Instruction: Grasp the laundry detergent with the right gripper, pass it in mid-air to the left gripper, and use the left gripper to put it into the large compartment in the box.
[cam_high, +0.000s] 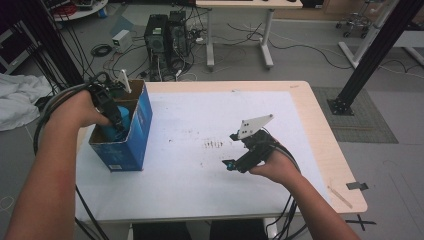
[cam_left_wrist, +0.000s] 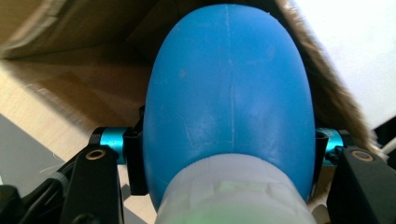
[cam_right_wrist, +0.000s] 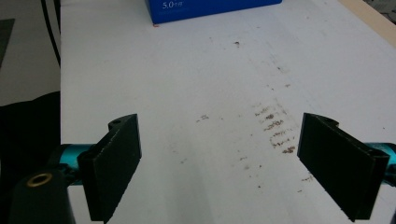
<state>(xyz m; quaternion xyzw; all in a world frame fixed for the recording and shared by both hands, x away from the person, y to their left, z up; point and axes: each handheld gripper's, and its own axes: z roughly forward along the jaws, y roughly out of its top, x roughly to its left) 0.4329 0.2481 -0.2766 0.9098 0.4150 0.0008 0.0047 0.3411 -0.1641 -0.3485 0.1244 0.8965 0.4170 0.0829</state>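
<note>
- Blue egg-shaped object (cam_left_wrist: 229, 93), smooth plastic with a moulded seam and a pale grey-white band at its near end, sat pinched between the jaws of the left gripper (cam_high: 116, 120), one jaw pressed to each flank.
- It hung inside the open top of a blue cardboard box (cam_high: 135, 140) that stood upright at the left edge of the table (cam_high: 320, 130); brown inner walls of the box surrounded it in the left gripper view.
- Whether the object touched the box floor could not be told.
- The left hand (cam_high: 82, 110) reached down into the box from the left side.
- The right gripper (cam_right_wrist: 219, 158) hovered low over the white table cover, well apart from the box, its jaws spread wide with nothing between them; faint brown smudges (cam_right_wrist: 275, 126) marked the cover ahead of it.
- The step in hand looked like placing the object into the box.
- Next, it seemed, the left gripper would need to lower until the object rested, spread its jaws, then lift straight out without catching the cardboard walls.
</note>
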